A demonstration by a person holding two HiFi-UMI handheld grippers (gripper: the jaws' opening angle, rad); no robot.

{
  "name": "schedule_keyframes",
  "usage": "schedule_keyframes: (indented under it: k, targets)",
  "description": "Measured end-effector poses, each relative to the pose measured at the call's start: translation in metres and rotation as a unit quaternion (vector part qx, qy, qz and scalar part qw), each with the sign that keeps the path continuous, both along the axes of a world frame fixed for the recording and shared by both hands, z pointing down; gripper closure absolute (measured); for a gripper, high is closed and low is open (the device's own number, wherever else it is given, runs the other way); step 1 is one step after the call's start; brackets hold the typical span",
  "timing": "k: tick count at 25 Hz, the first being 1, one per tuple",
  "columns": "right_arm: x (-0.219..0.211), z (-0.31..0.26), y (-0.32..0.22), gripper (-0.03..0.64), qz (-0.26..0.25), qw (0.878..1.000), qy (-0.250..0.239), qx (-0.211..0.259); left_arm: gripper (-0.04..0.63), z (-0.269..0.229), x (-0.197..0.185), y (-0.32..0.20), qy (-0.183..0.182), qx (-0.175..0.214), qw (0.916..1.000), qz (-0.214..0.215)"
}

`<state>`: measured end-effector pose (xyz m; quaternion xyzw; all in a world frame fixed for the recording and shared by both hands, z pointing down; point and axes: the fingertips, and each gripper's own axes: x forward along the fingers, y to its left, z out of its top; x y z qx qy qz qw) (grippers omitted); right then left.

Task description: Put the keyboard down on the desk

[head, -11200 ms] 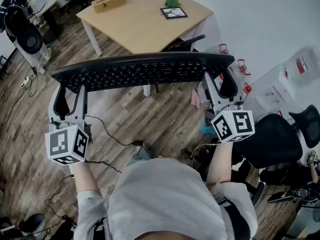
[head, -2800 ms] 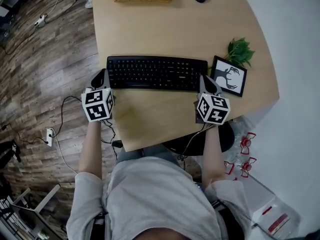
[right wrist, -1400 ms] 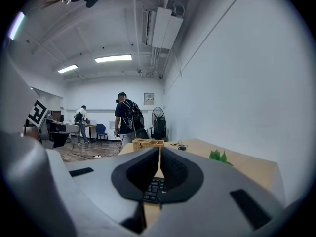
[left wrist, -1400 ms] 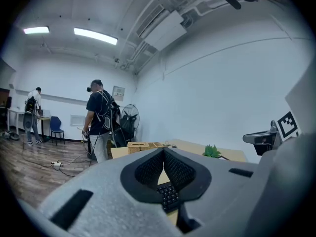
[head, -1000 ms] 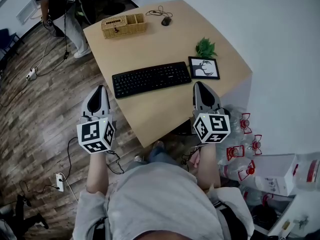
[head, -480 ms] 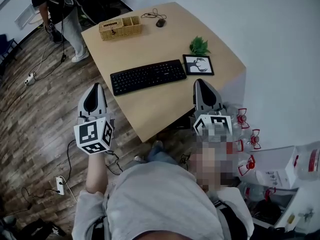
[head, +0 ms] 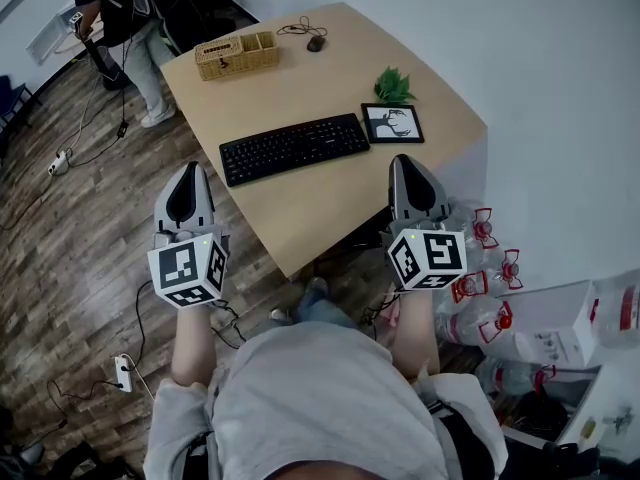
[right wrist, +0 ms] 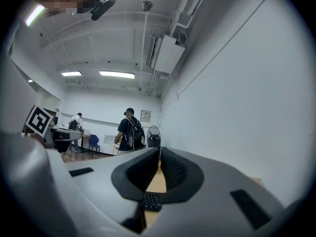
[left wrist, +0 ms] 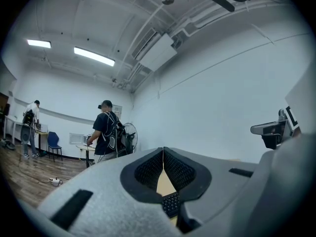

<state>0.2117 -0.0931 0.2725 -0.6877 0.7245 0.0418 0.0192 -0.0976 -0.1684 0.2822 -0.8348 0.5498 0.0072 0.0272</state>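
Left claw: clenched, nothing in it, off the counter's near-left edge, above the wood floor.
Right claw: clenched and empty, over the counter's near-right edge.
Counter: pale wood.
Keyboard: black, flat on the counter, well apart from both claws.
Picture frame: just right of the keyboard.
Plant: behind the frame.
Basket: far edge.
Mouse: near the basket.

Black keyboard flat on desk
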Motion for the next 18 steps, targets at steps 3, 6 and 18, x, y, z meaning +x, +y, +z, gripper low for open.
schedule_keyframes:
  k: [3,6,18]
  targets:
    - [-0.004,-0.001,0.002,0.600,0.002,1.000,0.002,0.001,0.584,-0.002,-0.003,0.002,-0.001,0.007,1.0000,-0.003]
    - [-0.008,0.000,0.003,0.600,0.002,1.000,0.002,0.001,0.584,-0.003,-0.005,0.003,-0.002,0.010,0.9999,-0.004]
    - [-0.013,-0.003,0.003,0.600,0.001,1.000,-0.002,0.005,0.584,-0.006,-0.010,0.005,-0.004,0.011,0.9999,-0.006]
